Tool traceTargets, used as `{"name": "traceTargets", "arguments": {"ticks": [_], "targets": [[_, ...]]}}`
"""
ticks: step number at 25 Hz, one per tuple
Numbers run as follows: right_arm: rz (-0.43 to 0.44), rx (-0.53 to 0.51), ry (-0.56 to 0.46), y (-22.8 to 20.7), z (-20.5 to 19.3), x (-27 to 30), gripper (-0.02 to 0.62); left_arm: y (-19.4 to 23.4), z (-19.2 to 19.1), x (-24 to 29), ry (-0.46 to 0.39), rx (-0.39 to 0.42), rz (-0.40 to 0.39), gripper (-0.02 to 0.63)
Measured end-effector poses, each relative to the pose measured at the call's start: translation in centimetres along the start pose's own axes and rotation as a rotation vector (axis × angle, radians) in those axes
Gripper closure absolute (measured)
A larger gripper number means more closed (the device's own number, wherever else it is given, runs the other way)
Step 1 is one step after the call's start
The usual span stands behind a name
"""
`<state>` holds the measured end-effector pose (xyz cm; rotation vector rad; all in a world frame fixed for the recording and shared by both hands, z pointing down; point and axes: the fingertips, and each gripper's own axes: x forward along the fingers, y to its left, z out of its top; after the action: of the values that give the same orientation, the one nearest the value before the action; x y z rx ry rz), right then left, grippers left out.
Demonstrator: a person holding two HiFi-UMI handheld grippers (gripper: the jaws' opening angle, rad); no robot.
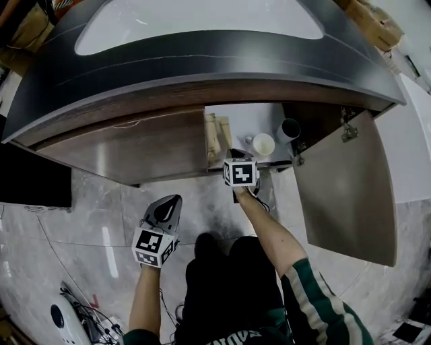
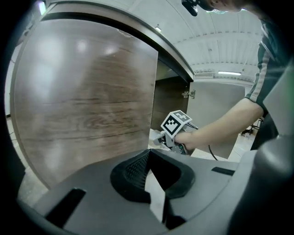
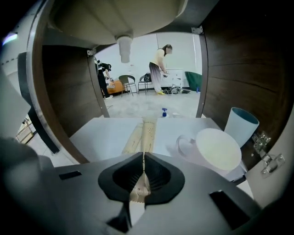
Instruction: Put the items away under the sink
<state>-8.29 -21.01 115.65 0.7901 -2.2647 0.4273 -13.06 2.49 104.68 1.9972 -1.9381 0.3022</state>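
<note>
**Sink unit and cabinet.** The counter [image 1: 202, 60] is dark, smooth and curved at the front, with a white glossy basin [image 1: 202, 20] set into it. The floor [image 1: 81, 229] is grey veined stone. Under the counter, the left door [image 1: 135, 145] is wood grain and closed, while the right door [image 1: 343, 189] stands swung open on a metal hinge [image 3: 271, 163]. Inside the cabinet a flat white shelf [image 3: 105, 126] lies between brown wood walls. A white drain pipe [image 3: 124, 48] hangs from the underside of the basin.

**Packet and right gripper.** The packet [image 3: 146, 133] is long, flat, beige and paper-like. Its near end is pinched between the ribbed black pads [image 3: 156, 176] of the right gripper [image 3: 143, 156], which are closed on it. The rest of the packet runs straight ahead of the fingertips onto the shelf, at the left of the opening.

**Mug and cup.** A white round mug [image 3: 216, 149] stands just right of the packet, its handle turned toward it. A pale tapered cup [image 3: 241, 126] with a dark teal inside stands behind the mug, by the right wall.

**Left gripper.** The left gripper [image 2: 149, 152] is low in front of the closed door, outside the cabinet. Its pads are together with nothing between them.
</note>
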Motion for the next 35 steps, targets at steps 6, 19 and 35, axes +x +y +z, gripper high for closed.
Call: {"name": "traceTargets", "arguments": {"ticks": [6, 19, 35], "targets": [[-0.053, 0.034, 0.049, -2.1, -1.0, 3.7, 0.548, 1.5, -2.9, -0.1, 0.032, -0.007, 0.027, 0.595], [-0.017, 0.032, -0.022, -1.2, -0.7, 4.0, 0.442, 2.8, -2.7, -0.6, 0.017, -0.006, 0.063, 0.595], [0.113, -0.179, -0.033, 2.3, 3.9, -11.1, 0.551, -1.6, 12.2, -2.1, -0.034, -0.040, 0.011, 0.595]]}}
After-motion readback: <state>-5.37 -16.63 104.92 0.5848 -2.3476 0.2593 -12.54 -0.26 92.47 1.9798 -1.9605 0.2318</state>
